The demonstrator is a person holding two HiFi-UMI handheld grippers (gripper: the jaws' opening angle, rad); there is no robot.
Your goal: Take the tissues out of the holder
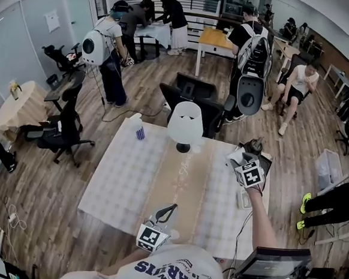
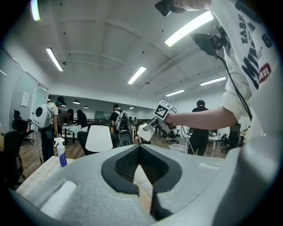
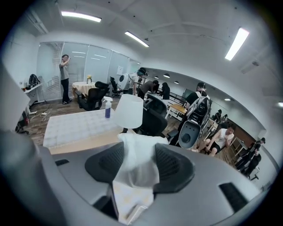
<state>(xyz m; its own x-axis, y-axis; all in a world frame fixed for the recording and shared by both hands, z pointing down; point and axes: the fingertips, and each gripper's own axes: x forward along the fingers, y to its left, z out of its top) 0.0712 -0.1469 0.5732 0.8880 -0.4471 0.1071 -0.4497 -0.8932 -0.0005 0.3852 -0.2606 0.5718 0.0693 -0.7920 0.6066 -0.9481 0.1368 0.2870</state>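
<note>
The white tissue holder (image 1: 185, 125) stands upright on a dark foot at the far middle of the table (image 1: 111, 179), and shows as well in the left gripper view (image 2: 98, 138) and the right gripper view (image 3: 129, 111). My right gripper (image 1: 240, 160) hangs over the table's right side, away from the holder, shut on a white tissue (image 1: 236, 155). The tissue (image 3: 135, 165) is pinched between the dark pads (image 3: 174, 167) and sticks out past their tips. My left gripper (image 1: 170, 210) is low near the table's front edge, its jaws (image 2: 139, 150) together at the tips with nothing between them.
A spray bottle (image 1: 138, 127) stands at the table's far left corner. Black office chairs (image 1: 193, 95) sit just behind the table. A flat device (image 1: 244, 198) lies at the right edge, and a monitor (image 1: 271, 264) is at my lower right. Several people stand or sit beyond.
</note>
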